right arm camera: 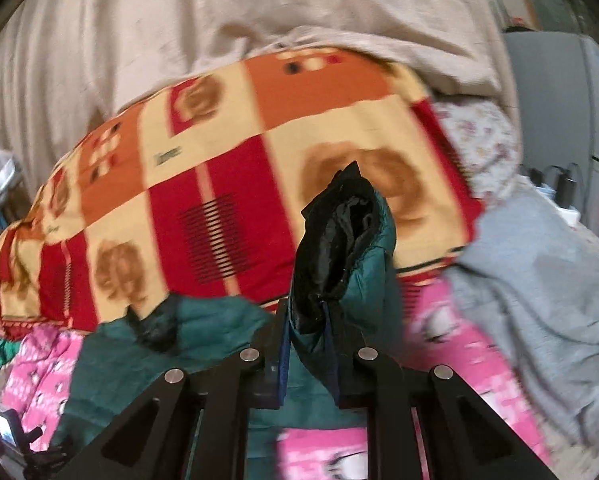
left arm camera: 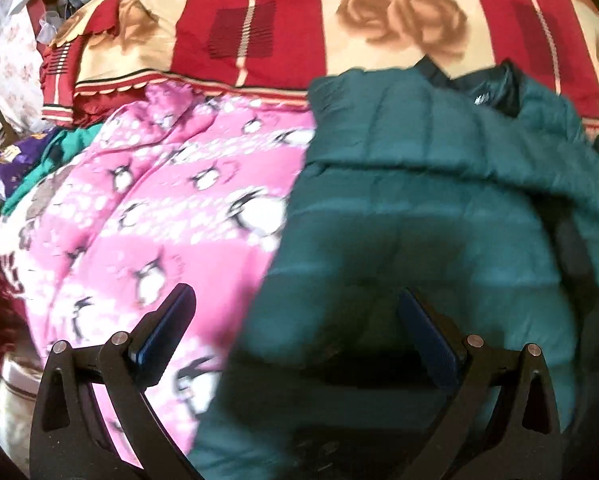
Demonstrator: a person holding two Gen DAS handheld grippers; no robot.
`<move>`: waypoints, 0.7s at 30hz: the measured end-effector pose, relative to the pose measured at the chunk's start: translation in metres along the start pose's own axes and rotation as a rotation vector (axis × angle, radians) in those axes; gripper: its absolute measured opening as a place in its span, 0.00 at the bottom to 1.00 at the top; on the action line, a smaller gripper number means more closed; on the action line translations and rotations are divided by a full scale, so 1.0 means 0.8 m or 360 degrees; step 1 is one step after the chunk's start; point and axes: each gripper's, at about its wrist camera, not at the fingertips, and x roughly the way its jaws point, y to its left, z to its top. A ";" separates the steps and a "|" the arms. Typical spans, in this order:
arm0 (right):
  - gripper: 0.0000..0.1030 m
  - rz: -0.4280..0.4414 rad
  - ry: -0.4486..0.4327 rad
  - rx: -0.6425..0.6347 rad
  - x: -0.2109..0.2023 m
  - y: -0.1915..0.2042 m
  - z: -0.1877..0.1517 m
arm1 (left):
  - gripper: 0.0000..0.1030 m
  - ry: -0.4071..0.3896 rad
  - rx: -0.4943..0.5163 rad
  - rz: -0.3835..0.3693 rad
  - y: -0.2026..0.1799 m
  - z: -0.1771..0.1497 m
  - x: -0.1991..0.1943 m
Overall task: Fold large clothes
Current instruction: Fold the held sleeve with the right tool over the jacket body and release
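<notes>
Nearest in the right wrist view, the right tongs (right arm camera: 307, 344) are being held closed on a bunched fold of the green puffer jacket (right arm camera: 219, 332), the pinched part with its black lining standing up straight ahead between the fingers. The rest of the jacket is being left to trail down and to the left of those tongs, over the pink penguin blanket (right arm camera: 455, 344) on the bed.

In the left wrist view, the left tongs (left arm camera: 295, 312) are being held wide open and empty, hovering above the jacket's (left arm camera: 399, 208) left edge, where green fabric is meeting the pink penguin blanket (left arm camera: 171, 200). Whether the fingers are touching cloth cannot be told through the blur. The jacket's long axis is being seen running away from the left tongs toward its dark collar (left arm camera: 487, 92) at the far end.

Judged from this, the free body panel is lying directly ahead of and under the left tongs, the nearer ones for the next grasp.

Farther off, a red and cream patterned quilt (left arm camera: 283, 36) is being seen, and a grey garment (right arm camera: 539, 280) to the right.
</notes>
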 end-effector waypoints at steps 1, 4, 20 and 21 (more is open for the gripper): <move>0.14 0.0017 0.0007 -0.0011 0.002 0.014 -0.001 | 0.99 0.0002 -0.0004 0.0005 0.007 -0.005 -0.002; 0.14 0.0087 0.0045 -0.0067 0.016 0.074 -0.005 | 0.99 0.0023 -0.0057 -0.0013 0.032 -0.022 -0.011; 0.14 0.0586 0.0260 -0.0356 0.101 0.383 -0.044 | 0.99 0.0085 -0.0142 0.0063 0.058 -0.043 -0.014; 0.14 0.0610 0.0289 -0.0374 0.114 0.400 -0.054 | 0.99 0.0088 -0.0124 0.0074 0.055 -0.043 -0.013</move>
